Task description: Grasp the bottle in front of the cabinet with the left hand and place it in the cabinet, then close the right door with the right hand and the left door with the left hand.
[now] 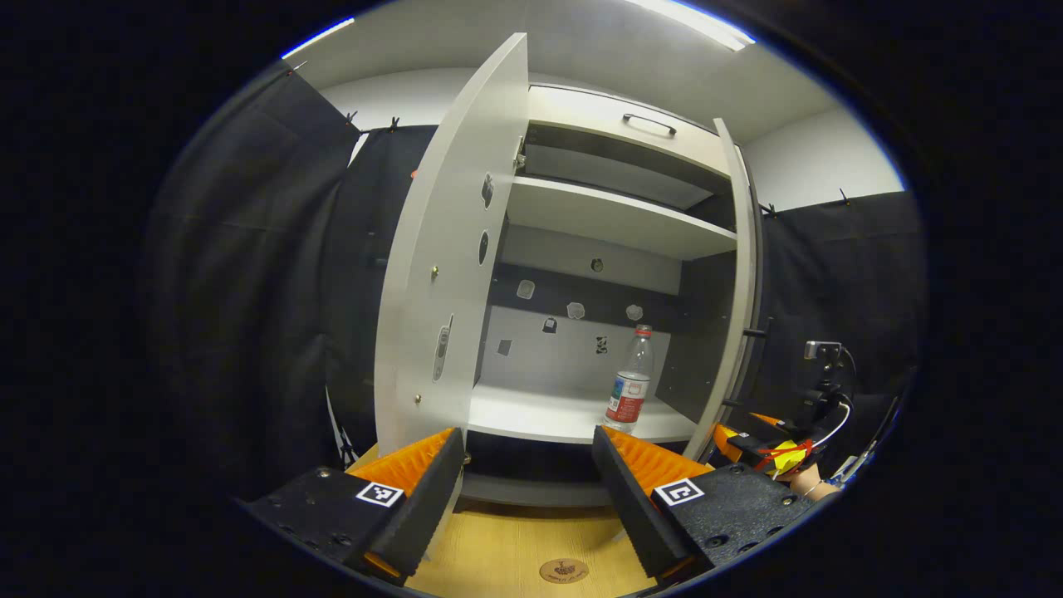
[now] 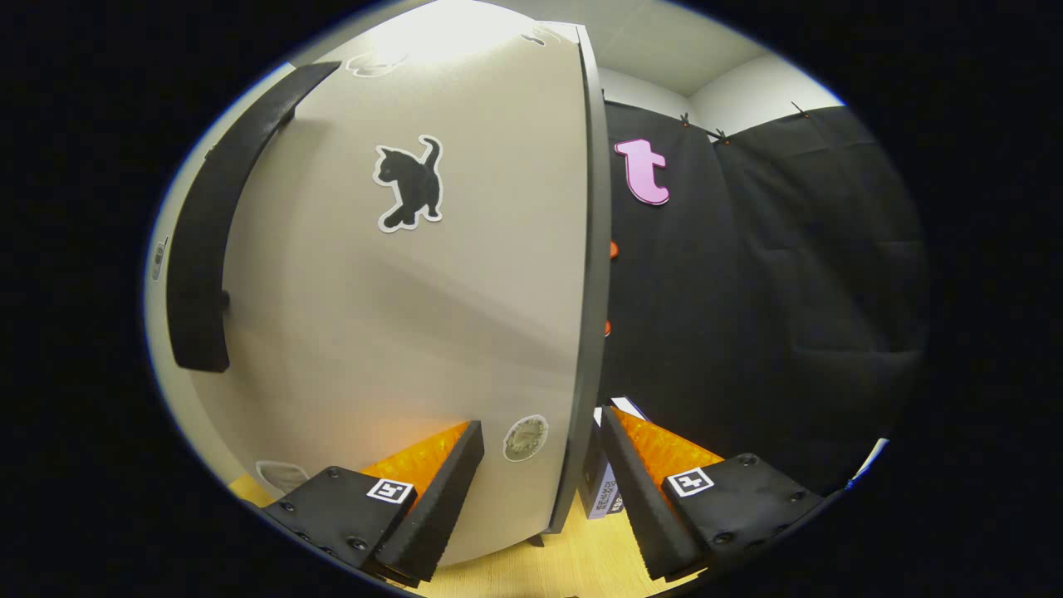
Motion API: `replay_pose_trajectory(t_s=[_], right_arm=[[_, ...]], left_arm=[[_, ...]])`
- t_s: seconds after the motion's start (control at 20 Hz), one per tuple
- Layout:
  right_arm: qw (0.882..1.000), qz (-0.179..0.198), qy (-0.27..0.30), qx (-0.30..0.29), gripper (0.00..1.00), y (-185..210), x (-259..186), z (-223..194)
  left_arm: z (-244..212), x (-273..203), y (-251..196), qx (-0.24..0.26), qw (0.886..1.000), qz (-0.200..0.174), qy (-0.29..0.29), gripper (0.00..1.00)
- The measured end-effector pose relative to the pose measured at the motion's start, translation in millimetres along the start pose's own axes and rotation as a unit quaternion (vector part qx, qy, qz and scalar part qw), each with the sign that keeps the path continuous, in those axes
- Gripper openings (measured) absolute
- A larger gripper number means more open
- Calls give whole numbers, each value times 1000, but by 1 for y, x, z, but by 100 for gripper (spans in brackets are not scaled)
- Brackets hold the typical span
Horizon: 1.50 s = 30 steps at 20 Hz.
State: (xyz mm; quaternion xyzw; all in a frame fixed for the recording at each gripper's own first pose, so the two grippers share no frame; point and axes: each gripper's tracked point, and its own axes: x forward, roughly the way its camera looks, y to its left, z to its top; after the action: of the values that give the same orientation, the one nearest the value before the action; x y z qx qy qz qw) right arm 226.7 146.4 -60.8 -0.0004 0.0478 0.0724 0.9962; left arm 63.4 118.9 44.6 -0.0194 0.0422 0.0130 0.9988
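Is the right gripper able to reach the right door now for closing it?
Probably yes. The right gripper is open, its fingers on either side of the right door free edge, and nothing stands between them.

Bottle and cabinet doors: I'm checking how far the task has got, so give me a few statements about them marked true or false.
1. The bottle stands upright on the cabinet's lower shelf. True.
2. The left hand-held gripper is shut on the bottle. False: it is open, apart from the bottle.
3. Both doors are closed. False: the left door and the right door stand open.
4. The right hand-held gripper is open, with the right door's edge between its fingers. True.
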Motion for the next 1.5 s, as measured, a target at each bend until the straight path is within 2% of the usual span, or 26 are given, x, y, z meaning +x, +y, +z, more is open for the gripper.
replay_pose_trajectory(t_s=[0.25,0.55,0.65,1.0,1.45,1.5], right_arm=[[1000,-18,1,-9,95,-3,11,0],[1000,-15,9,-5,95,-3,11,-1],[1000,-3,16,2,96,2,7,-3],[999,26,19,10,96,12,-32,4],[999,29,21,2,96,-2,-94,23],[999,31,20,4,96,-2,-101,25]], left_arm=[[4,-3,10,0,1000,10,-5,95],[7,-12,25,4,1000,24,-10,95],[7,-14,30,5,999,30,-11,95],[16,-24,48,16,999,46,-20,94],[27,-40,79,24,996,73,-33,95],[28,-43,83,24,996,78,-34,92]])
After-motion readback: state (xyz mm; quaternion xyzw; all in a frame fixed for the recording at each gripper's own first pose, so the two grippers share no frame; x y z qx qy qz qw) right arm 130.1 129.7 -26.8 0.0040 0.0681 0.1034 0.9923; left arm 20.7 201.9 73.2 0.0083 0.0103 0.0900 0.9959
